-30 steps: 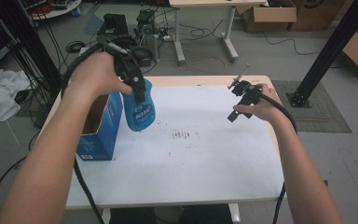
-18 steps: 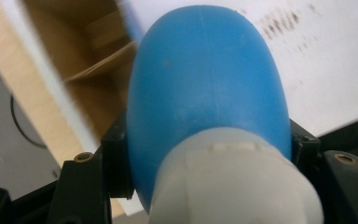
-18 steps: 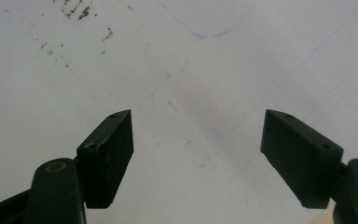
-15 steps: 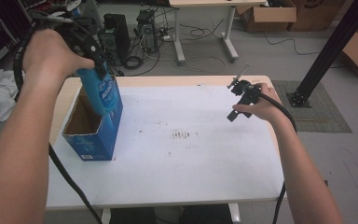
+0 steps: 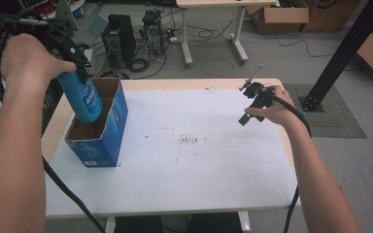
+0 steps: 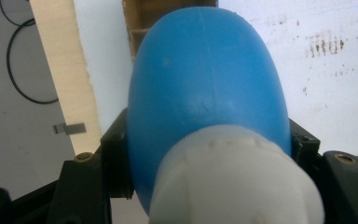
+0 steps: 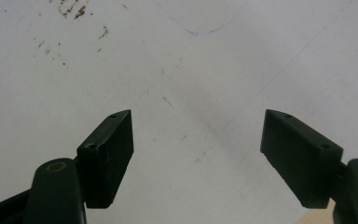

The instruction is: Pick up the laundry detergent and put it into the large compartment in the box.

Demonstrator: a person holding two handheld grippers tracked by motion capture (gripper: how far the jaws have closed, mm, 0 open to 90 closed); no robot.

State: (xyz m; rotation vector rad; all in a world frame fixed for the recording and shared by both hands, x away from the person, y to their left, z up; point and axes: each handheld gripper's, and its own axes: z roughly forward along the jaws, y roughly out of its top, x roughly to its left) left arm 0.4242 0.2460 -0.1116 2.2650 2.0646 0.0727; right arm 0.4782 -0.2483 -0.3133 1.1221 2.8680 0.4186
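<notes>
The landmark is the blue cardboard box [image 5: 99, 131], standing open-topped on the left part of the white table [image 5: 199, 174]. Directly above its open top, the left gripper [image 5: 80, 73] is clamped on a blue bottle [image 5: 82, 99], jaws pressed against both flanks just past the white cap [image 6: 233, 182]. The bottle hangs bottom-down and slightly tilted, its lower end at the level of the box's rim; whether it touches the cardboard cannot be told. In the left gripper view the box's brown interior [image 6: 144, 18] shows beyond the bottle's rounded shoulder. To the right of the box, dark smudges [image 5: 189, 141] mark the table's centre. Well apart from the box, at the far right, the right gripper [image 5: 245, 104] sits over the table, jaws spread wide with nothing between them.
</notes>
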